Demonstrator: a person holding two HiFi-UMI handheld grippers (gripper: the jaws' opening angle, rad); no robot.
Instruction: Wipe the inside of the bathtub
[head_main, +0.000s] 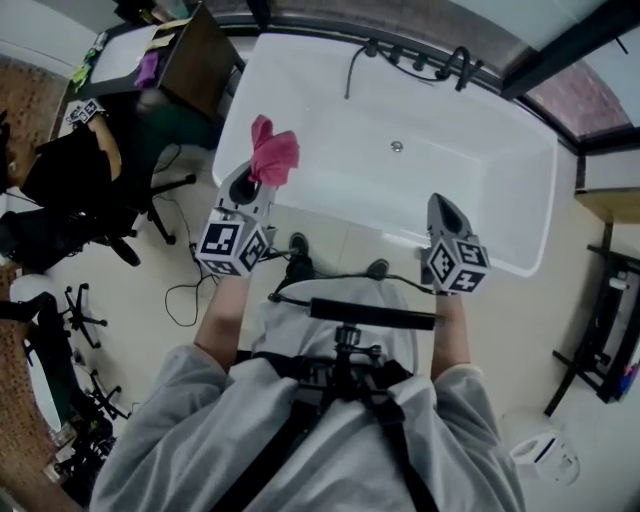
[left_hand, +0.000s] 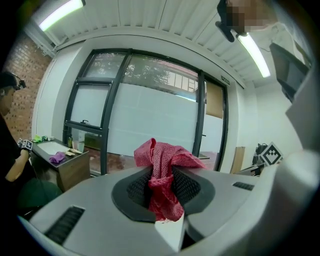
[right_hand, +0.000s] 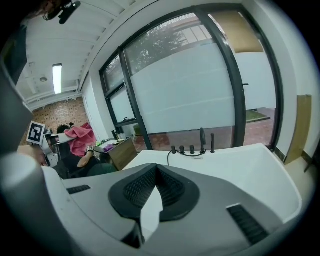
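Note:
A white bathtub (head_main: 520, 140) lies ahead of me, with a drain (head_main: 397, 146) in its floor and black taps (head_main: 440, 66) on the far rim. My left gripper (head_main: 252, 186) is shut on a red cloth (head_main: 272, 153) and is held over the tub's near left rim. In the left gripper view the red cloth (left_hand: 162, 175) bunches up between the black pads. My right gripper (head_main: 443, 213) hangs over the near rim to the right, shut with nothing in it. The right gripper view shows the bathtub (right_hand: 240, 172) and the taps (right_hand: 201, 142) beyond the closed jaws.
A dark desk (head_main: 190, 55) stands left of the tub, and a seated person (head_main: 60, 170) on an office chair is beside it. Cables (head_main: 190, 290) trail on the tiled floor. A black rack (head_main: 605, 320) stands at the right. Large windows (right_hand: 200, 95) rise behind the tub.

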